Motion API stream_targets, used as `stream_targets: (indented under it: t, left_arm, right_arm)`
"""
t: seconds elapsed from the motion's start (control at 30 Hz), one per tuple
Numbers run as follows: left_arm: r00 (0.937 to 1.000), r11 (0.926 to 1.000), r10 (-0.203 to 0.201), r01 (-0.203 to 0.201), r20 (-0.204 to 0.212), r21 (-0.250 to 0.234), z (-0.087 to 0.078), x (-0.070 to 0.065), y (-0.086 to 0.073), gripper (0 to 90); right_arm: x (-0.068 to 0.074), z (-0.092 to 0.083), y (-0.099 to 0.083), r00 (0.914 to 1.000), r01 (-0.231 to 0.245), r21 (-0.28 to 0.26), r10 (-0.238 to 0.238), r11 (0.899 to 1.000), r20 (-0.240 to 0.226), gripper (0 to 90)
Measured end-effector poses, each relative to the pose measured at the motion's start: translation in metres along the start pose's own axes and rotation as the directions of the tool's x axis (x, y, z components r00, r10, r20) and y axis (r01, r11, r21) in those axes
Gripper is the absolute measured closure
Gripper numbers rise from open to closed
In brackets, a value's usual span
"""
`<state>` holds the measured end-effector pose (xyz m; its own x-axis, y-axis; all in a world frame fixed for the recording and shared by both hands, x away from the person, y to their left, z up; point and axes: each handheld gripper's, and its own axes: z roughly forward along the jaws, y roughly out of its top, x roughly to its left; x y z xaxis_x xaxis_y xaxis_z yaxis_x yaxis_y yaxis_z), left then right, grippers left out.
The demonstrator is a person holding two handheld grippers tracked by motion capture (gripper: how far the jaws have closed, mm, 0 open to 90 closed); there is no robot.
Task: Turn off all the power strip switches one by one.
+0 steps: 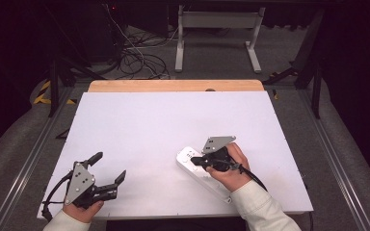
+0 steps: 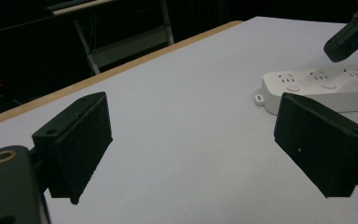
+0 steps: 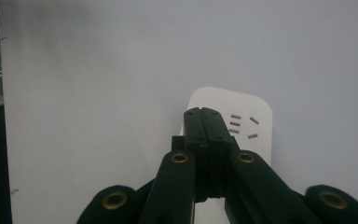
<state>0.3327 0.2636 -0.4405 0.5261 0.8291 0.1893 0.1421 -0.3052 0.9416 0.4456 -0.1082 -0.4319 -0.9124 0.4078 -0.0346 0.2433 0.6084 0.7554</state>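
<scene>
A white power strip lies at an angle on the white table top, right of centre, with its near end under the person's right hand. My right gripper is over the strip's far end, jaws pressed together with nothing between them. In the right gripper view the shut jaws point down at the strip beside a socket; I cannot tell whether they touch it. My left gripper stands open near the front left corner, holding nothing. In the left gripper view its wide-apart jaws frame the strip and the right gripper's tip.
A wooden strip runs along the table's far edge. Beyond it are a white table frame and tangled cables on the floor. Metal rails run beside the table on both sides.
</scene>
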Motion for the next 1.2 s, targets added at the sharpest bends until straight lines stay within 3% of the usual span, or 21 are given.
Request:
stream_targets:
  t: [0.17,0.47,0.73,1.2]
  left_arm:
    - [1.0,1.0,-0.003,0.003,0.004,-0.001,-0.001,-0.001,0.0,11.7]
    - [1.0,1.0,-0.003,0.003,0.004,-0.003,-0.001,-0.001,0.0,11.7]
    - [1.0,1.0,0.002,-0.002,0.004,0.0,-0.001,-0.001,0.0,11.7]
    - [1.0,1.0,0.002,-0.002,0.001,0.0,0.0,-0.001,0.001,11.7]
  right_arm:
    - [0.008,-0.006,0.004,0.9995,0.029,-0.038,-0.029,0.999,0.011,90.0]
    - [0.002,-0.021,0.001,0.9998,-0.004,-0.08,0.005,0.997,0.02,90.0]
    - [0.005,-0.027,0.002,0.9996,0.012,-0.11,-0.009,0.994,0.027,90.0]
    - [0.011,-0.052,-0.02,0.9994,0.007,-0.101,-0.003,0.995,0.034,90.0]
